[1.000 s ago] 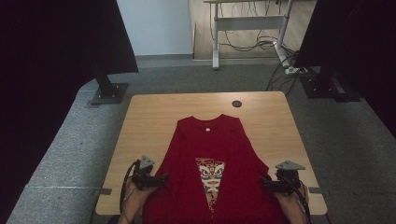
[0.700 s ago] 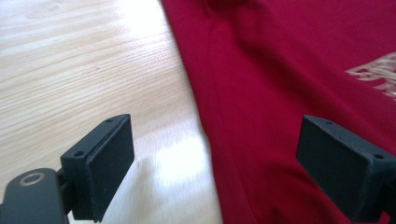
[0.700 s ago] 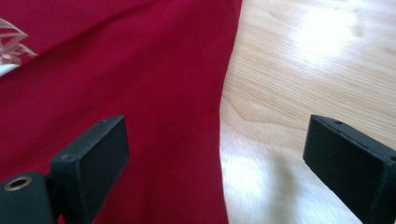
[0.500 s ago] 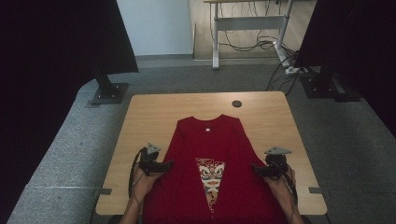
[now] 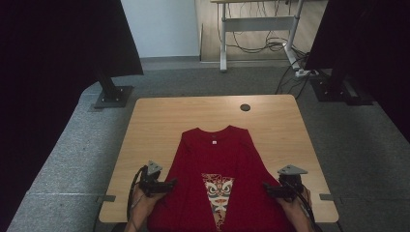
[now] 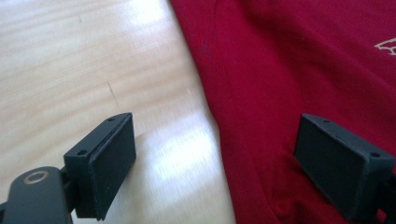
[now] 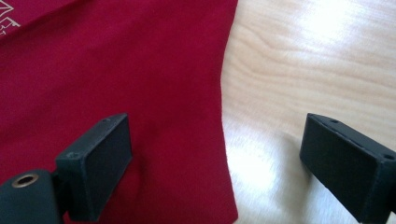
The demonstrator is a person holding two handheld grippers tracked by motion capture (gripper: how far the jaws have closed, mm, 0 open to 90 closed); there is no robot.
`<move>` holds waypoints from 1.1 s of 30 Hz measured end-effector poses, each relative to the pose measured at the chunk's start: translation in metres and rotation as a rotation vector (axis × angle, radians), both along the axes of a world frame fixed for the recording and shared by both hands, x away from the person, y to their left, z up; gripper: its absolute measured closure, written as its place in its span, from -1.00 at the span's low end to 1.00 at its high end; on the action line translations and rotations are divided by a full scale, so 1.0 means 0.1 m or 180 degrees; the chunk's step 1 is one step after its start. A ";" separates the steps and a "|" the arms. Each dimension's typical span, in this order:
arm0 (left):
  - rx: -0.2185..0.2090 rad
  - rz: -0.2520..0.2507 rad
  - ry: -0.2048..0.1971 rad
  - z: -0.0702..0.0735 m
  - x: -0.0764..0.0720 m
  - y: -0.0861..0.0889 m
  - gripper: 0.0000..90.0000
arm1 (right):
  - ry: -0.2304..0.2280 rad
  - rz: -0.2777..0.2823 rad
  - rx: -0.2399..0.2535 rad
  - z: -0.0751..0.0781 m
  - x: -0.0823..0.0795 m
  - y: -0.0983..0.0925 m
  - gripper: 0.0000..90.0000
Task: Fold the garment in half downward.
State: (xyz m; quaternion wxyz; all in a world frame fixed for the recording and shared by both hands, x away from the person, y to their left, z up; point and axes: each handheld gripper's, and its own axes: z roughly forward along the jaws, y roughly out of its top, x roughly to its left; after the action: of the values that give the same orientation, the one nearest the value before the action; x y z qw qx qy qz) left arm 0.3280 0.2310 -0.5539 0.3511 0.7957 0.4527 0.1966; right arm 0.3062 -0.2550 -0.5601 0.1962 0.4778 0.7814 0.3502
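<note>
Left gripper (image 6: 217, 163) gapes wide astride the red shirt's (image 5: 220, 164) side edge; right gripper (image 7: 217, 163) likewise; neither clamps cloth.

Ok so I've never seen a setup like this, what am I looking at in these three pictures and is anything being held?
A person sits at a wooden table holding hand-operated tongs in each hand. The high view looks down from above; the other two come from cameras riding on each pair of tongs. A red sleeveless shirt with a printed mask lies flat. The left tongs and right tongs are open, each straddling a side edge of the shirt, one black pad over wood, the other over cloth. Nothing is gripped yet.
</note>
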 end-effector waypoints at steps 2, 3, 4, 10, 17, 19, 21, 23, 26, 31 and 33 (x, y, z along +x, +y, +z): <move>-0.0004 -0.0031 -0.0001 0.00 -0.06 0.02 -0.72 | -0.0003 0.0025 -0.0004 0.00 -0.04 0.00 -0.81; -0.0013 -0.0085 0.0007 0.00 -0.07 0.03 -0.72 | 0.0000 0.0025 0.0001 0.00 -0.04 0.00 -0.81; -0.0018 -0.0107 0.0024 0.01 -0.05 0.04 -0.72 | 0.0014 0.0028 0.0011 0.00 -0.05 0.00 -0.81; -0.0071 0.0006 -0.0009 0.11 0.25 0.04 -0.72 | -0.0029 -0.0013 0.0028 0.07 0.09 0.02 -0.82; 0.0046 0.0027 0.0063 0.04 0.54 -0.10 -0.74 | 0.0020 0.0022 0.0049 0.05 0.61 0.18 -0.86; 0.0008 0.0022 -0.0003 0.00 0.53 -0.10 -0.73 | 0.0010 0.0042 0.0011 0.01 0.59 0.17 -0.80; 0.0005 0.0020 -0.0001 0.00 0.50 -0.10 -0.73 | 0.0003 0.0074 0.0007 0.01 0.57 0.17 -0.79; 0.0004 0.0016 0.0000 0.00 0.47 -0.10 -0.73 | -0.0007 0.0078 0.0006 0.01 0.52 0.15 -0.76; 0.0006 -0.0017 0.0000 0.00 0.31 -0.11 -0.72 | -0.0015 0.0034 0.0005 0.01 0.35 0.14 -0.75; 0.0005 -0.0055 -0.0003 0.00 0.13 -0.09 -0.72 | -0.0015 0.0031 0.0003 0.00 0.20 0.14 -0.75; 0.0004 -0.0075 -0.0001 0.00 0.03 -0.08 -0.72 | -0.0013 0.0028 0.0006 0.00 0.11 0.14 -0.75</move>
State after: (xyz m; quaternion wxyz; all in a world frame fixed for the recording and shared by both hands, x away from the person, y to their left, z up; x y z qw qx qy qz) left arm 0.3309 0.2227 -0.5540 0.3530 0.8012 0.4431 0.1928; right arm 0.3171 -0.2415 -0.5598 0.1958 0.4737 0.7829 0.3527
